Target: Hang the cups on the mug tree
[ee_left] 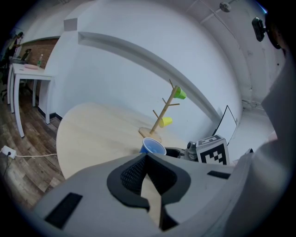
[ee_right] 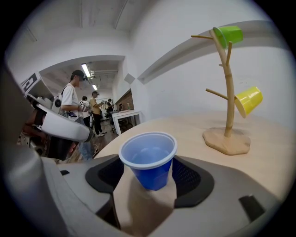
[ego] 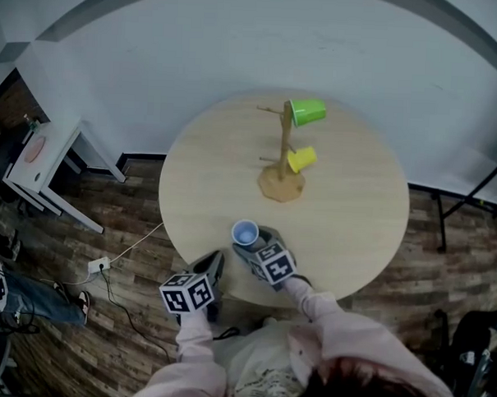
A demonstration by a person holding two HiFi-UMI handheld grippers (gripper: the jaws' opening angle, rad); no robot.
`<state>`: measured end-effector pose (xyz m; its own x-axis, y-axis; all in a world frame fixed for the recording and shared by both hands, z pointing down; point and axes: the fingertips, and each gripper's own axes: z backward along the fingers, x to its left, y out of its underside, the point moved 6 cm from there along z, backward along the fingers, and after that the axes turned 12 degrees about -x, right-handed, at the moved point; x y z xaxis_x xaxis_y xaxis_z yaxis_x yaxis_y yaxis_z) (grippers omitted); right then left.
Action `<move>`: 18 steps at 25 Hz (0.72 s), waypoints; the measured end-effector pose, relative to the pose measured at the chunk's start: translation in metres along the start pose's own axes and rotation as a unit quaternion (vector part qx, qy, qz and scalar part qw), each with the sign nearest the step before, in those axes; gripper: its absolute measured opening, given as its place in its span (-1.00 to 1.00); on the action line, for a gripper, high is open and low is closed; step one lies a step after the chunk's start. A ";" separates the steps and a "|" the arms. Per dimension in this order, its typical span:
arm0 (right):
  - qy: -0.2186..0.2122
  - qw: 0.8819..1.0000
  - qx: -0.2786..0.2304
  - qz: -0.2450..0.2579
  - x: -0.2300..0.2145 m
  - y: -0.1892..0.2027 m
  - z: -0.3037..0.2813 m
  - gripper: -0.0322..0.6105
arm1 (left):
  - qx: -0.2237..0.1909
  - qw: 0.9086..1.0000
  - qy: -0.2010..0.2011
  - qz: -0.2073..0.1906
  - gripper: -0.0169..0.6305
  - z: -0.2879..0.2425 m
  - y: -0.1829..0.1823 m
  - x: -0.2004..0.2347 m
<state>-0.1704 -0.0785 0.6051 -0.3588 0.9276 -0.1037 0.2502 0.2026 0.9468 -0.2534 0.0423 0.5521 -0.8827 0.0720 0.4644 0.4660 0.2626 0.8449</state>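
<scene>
Right tool (ee_right: 150, 178): jaws spread, straddling upright blue cup (ee_right: 149, 159) on counter (ee_right: 268, 162), unclamped. Judgement: squeeze lightly mid-wall; thin plastic likely buckles.

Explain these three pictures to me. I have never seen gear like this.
A person holds a two-jaw gripper in each hand; there is no robot arm. The head view looks down from the person's head onto a round table. The other two views come from cameras riding on the grippers, looking along their jaws. On the table stands a wooden mug tree with a green cup and a yellow cup hung on it, and a blue cup upright near the edge. The right gripper has its jaws apart around the blue cup, not pressing it. The left gripper is shut and empty.
</scene>
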 end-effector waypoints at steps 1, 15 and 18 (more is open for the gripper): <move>0.001 1.000 -0.001 -0.003 0.000 0.000 -0.001 0.16 | 0.000 1.000 -0.001 0.000 -0.93 0.000 0.000 0.000; -0.002 0.999 -0.018 -0.027 -0.008 -0.012 -0.002 0.05 | 0.004 1.000 -0.002 0.000 -0.93 -0.010 -0.002 0.001; -0.007 0.999 -0.020 -0.037 -0.012 -0.015 -0.002 0.05 | 0.004 1.000 0.002 -0.001 -0.93 -0.016 -0.003 -0.001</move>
<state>-0.1715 -0.0930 0.5922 -0.3623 0.9148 -0.1784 0.1865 0.2587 0.9478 -0.2528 0.0263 0.5532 -0.8837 0.0682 0.4631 0.4631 0.2713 0.8438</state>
